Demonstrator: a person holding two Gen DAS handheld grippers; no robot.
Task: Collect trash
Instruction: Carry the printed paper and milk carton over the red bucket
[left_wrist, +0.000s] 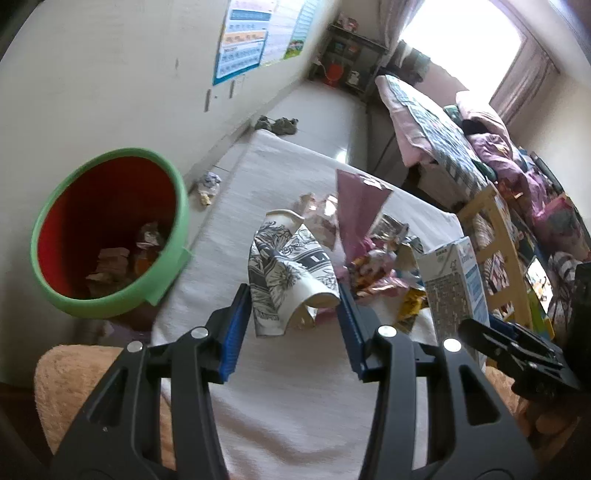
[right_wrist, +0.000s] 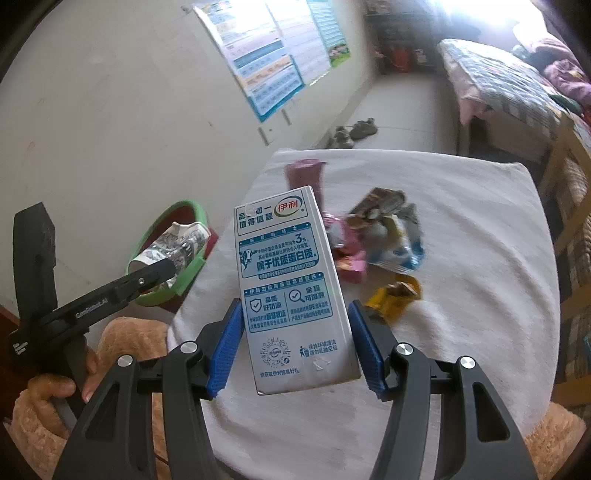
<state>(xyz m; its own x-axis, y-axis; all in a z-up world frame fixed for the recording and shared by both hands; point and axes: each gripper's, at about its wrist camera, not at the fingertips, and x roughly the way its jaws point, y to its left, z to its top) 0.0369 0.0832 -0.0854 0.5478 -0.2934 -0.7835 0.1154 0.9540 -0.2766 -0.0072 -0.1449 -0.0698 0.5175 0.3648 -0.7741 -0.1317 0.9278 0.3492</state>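
The green-rimmed red bin (left_wrist: 110, 236) beside the bench (left_wrist: 295, 387) holds crumpled wrappers (left_wrist: 122, 258). Left tongs (left_wrist: 293, 325) clamp a crushed paper cup (left_wrist: 291, 273); right tongs (right_wrist: 295, 347) clamp a milk carton (right_wrist: 291, 288) above the bench.

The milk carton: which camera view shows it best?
The right wrist view: the milk carton fills the centre, its printed face readable, between the right tongs. The left wrist view shows only its side at the right edge.

A home bedroom: bed (left_wrist: 436, 125), curtains (left_wrist: 524, 77), shoes (right_wrist: 354, 131).
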